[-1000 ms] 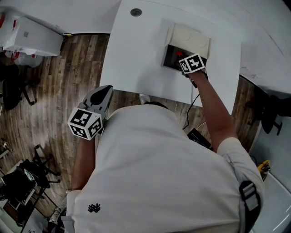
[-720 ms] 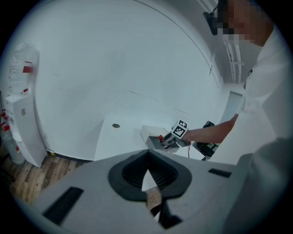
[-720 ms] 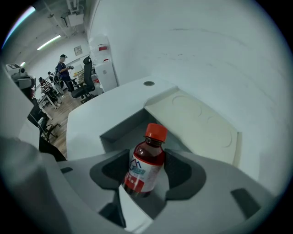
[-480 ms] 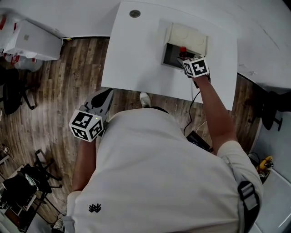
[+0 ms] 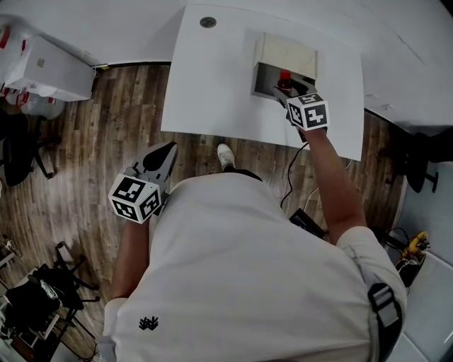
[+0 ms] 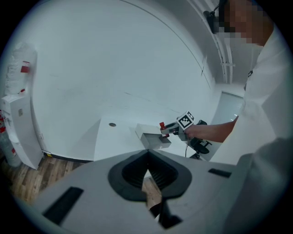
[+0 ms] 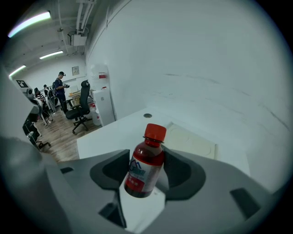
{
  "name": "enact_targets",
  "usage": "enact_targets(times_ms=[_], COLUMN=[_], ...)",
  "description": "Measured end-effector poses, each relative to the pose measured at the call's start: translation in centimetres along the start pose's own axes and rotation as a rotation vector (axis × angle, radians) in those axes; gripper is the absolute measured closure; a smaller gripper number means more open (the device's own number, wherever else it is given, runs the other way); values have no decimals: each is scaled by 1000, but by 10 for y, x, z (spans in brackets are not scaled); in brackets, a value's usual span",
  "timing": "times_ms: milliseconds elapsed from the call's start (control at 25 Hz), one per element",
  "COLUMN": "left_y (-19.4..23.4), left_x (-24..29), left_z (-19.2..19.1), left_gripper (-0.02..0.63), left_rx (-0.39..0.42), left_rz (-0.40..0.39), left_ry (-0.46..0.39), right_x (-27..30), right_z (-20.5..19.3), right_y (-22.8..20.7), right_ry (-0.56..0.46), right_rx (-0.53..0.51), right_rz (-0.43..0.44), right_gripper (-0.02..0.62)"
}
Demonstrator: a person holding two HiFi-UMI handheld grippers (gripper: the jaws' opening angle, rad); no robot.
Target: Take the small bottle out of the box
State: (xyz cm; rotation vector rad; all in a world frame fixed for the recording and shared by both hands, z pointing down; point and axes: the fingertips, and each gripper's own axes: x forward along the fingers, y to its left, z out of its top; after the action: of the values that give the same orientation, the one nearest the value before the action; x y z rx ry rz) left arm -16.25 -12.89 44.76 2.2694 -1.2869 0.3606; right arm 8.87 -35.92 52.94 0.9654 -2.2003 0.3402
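Right gripper (image 7: 146, 173): the jaws are clamped on the small bottle (image 7: 145, 167), one dark pad pressed on each side of its body. The bottle is held tilted, with the red cap (image 7: 154, 131) leaning up and away from the gripper and the label (image 7: 136, 176) turned toward the camera. Dark red liquid is seen through the neck and shoulder.

Position of the bottle: in the head view it is seen over the dark opening of the box (image 6: 154, 140), at the right-hand end. In the left gripper view it is seen raised above the rim of the box, with cap and body clear of the walls. The box is set on the far part of the white table (image 5: 212, 85), and its pale lid (image 5: 287, 49) is folded back on the far side. A round grommet (image 5: 207, 22) is noted in the table top, to the left of the box and well apart from it.

Left gripper (image 6: 147, 170): the jaws are brought together, tips meeting, with nothing between them. It is held low at the person's left side, over the wooden floor (image 5: 92, 141), short of the table edge and well apart from the box. Its marker cube (image 5: 134, 198) is turned up toward the head camera.

A dark cable (image 5: 291, 177) is seen hanging below the right forearm. A white cabinet (image 5: 49, 60) is noted at the far left, by the wall.
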Motion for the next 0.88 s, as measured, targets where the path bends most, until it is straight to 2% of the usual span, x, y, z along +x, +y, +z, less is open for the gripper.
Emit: enact_targets(times_ms=[480, 720, 880], left_y=[-14, -20, -26], left_x=[-37, -51, -56], left_z=[-27, -38, -43], left_gripper=[600, 600, 600], left_rx=[8, -13, 0], left_rz=[-69, -117, -141], left_ry=[-1, -16, -16], right_x=[-69, -103, -123], right_z=[9, 3, -7], right_y=[59, 97, 122], right_ry=[-124, -171, -186], right_rx=[31, 41, 62], right_rz=[-35, -35, -31], right_gripper=[359, 360, 360])
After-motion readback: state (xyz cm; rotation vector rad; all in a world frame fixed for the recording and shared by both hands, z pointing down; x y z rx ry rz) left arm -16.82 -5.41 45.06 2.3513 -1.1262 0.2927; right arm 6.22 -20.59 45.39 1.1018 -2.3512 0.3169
